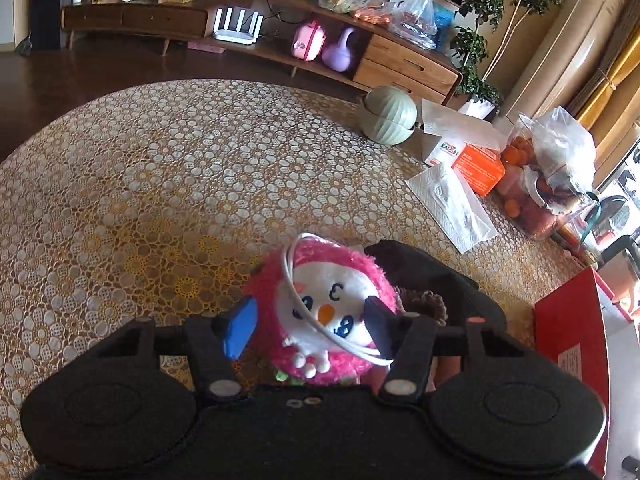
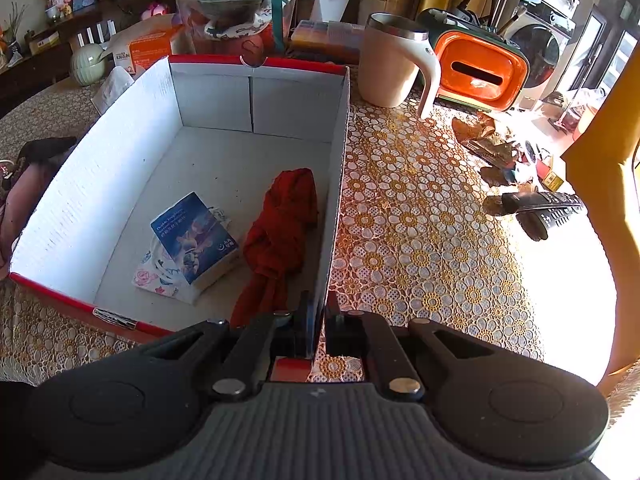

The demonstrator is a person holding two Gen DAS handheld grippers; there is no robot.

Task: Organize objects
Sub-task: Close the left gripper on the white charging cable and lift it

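Note:
In the left wrist view my left gripper (image 1: 310, 326) is open around a pink and white plush toy (image 1: 324, 312) with a white cord over its face; the blue pads (image 1: 240, 330) stand at its two sides, the left one a little apart from it. A black object (image 1: 432, 276) lies just behind the toy. In the right wrist view my right gripper (image 2: 318, 330) is shut on the right wall of a red cardboard box (image 2: 336, 184) with a white inside. The box holds a red cloth (image 2: 280, 232), a blue packet (image 2: 194, 236) and a flowered cloth (image 2: 158, 274).
The red box's corner shows at the right of the left wrist view (image 1: 572, 328). A green lidded bowl (image 1: 390, 114), tissue boxes (image 1: 468, 160) and a bag of fruit (image 1: 548, 168) stand at the far right. A cream mug (image 2: 392, 64), an orange box (image 2: 478, 70) and remotes (image 2: 540, 206) lie right of the box.

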